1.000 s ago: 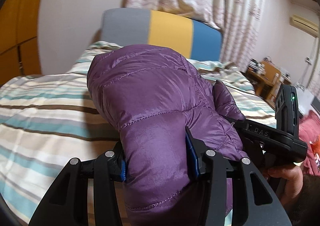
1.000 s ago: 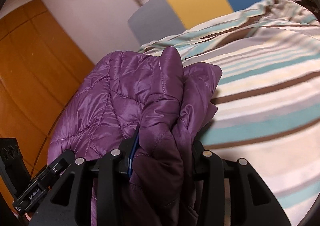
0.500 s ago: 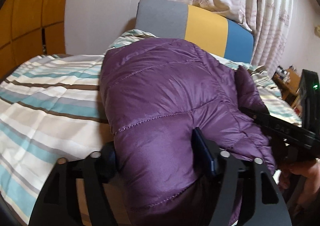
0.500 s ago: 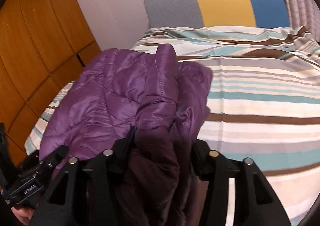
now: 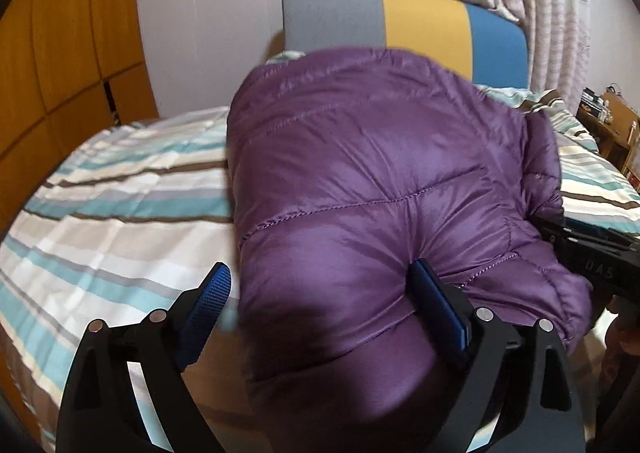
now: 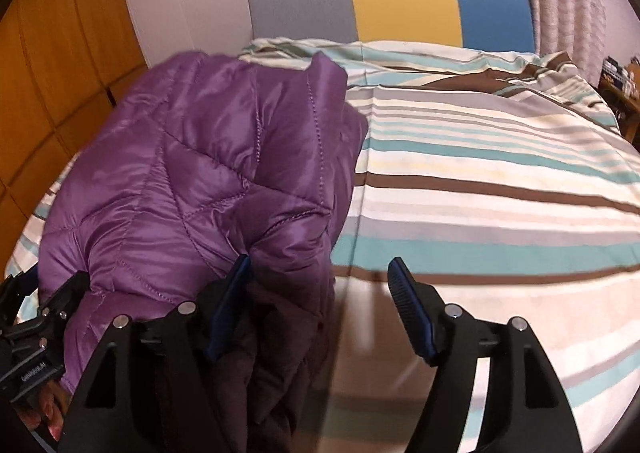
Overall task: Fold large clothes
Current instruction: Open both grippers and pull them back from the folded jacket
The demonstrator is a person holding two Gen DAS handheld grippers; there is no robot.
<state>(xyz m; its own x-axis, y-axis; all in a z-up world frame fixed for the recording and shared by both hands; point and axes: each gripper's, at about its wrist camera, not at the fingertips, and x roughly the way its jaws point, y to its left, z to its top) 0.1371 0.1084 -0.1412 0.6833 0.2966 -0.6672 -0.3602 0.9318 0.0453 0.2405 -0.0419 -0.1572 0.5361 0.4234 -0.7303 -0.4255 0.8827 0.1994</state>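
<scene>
Both grippers, left (image 5: 320, 293) and right (image 6: 320, 285), clamped a moment ago, are opening off the folded purple jacket (image 5: 380, 181), leaving it resting on the striped bed (image 6: 500, 181).

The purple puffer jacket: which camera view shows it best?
The left wrist view: the purple puffer jacket fills the frame, showing its broad quilted panel lying on the striped bed. The right wrist view shows only its bunched edge at the left, with the dark lining.
</scene>
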